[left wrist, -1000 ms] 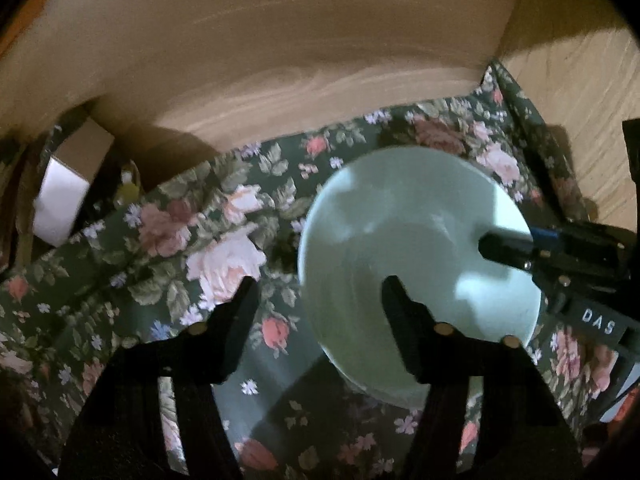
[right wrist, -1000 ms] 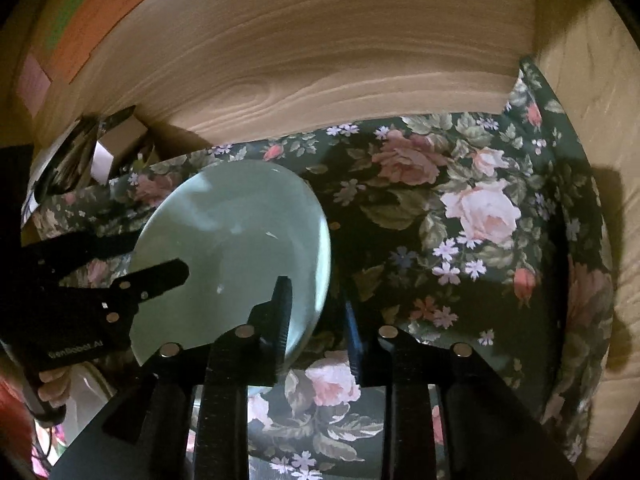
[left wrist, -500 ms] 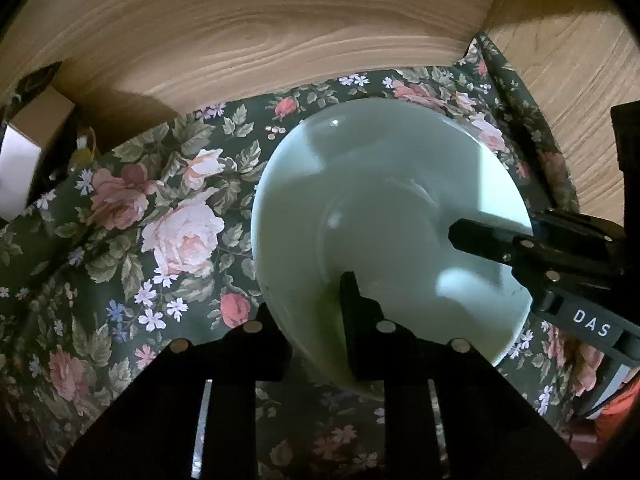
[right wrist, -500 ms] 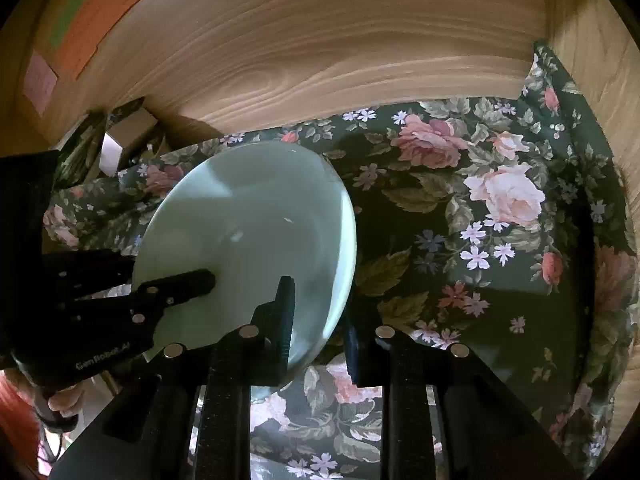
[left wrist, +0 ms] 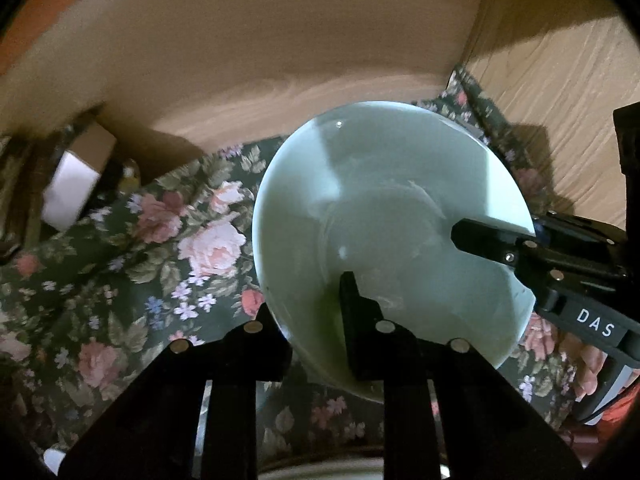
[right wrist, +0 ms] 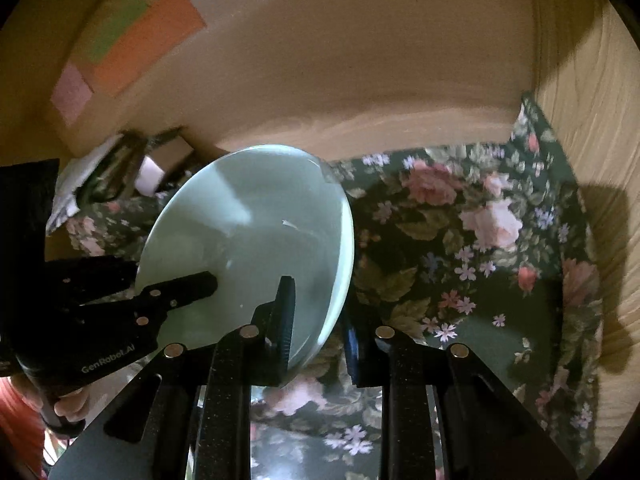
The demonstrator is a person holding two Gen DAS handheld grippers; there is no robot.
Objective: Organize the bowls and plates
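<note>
A pale green bowl (left wrist: 392, 216) hangs tilted above the floral tablecloth (left wrist: 168, 248), held from two sides. My left gripper (left wrist: 308, 308) is shut on its near rim, one finger inside the bowl and one outside. From the right, my right gripper (left wrist: 492, 240) is shut on the opposite rim. In the right wrist view the bowl (right wrist: 248, 224) sits left of centre. There the right gripper (right wrist: 320, 312) clamps its edge, and the left gripper (right wrist: 172, 280) reaches in from the left.
Wooden walls close off the back and right side of the cloth. A small cardboard box (left wrist: 76, 176) and clutter sit at the back left. Coloured paper notes (right wrist: 132, 40) hang on the wall. A person's hand (right wrist: 68, 404) holds the left tool.
My left gripper went from open around the bowl's rim to shut on it. The bowl then rose off the cloth with both grippers and tilted.
</note>
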